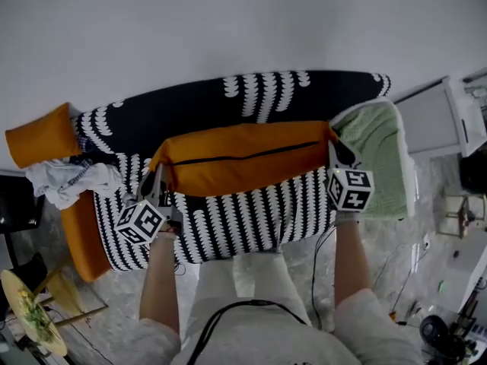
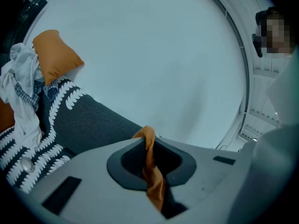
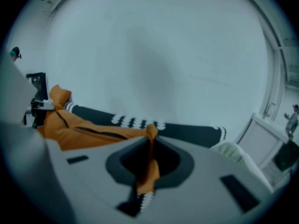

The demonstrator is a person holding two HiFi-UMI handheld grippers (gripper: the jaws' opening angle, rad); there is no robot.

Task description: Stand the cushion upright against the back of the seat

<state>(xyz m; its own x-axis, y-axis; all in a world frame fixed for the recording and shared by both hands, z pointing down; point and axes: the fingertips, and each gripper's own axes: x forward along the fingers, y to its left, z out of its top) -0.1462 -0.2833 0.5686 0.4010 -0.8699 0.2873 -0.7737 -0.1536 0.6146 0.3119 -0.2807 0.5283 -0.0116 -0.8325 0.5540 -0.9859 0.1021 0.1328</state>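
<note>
A long orange cushion [image 1: 240, 157] with a dark zip line hangs across the seat of a sofa [image 1: 251, 211] covered in black cloth with white scallop print. My left gripper [image 1: 158, 182] is shut on the cushion's left corner; a twist of orange cloth [image 2: 150, 171] shows pinched between its jaws. My right gripper [image 1: 336, 157] is shut on the right corner, where orange cloth [image 3: 148, 164] again sits in the jaws, and the cushion [image 3: 81, 129] stretches away to the left. The dark sofa back [image 1: 198, 105] runs just behind the cushion.
A second orange cushion [image 1: 42, 135] lies on the sofa's left arm beside a heap of white and checked clothes [image 1: 72, 179]. A pale green blanket [image 1: 380, 158] covers the right arm. A white wall stands behind the sofa, and a white cabinet [image 1: 437, 116] lies to the right.
</note>
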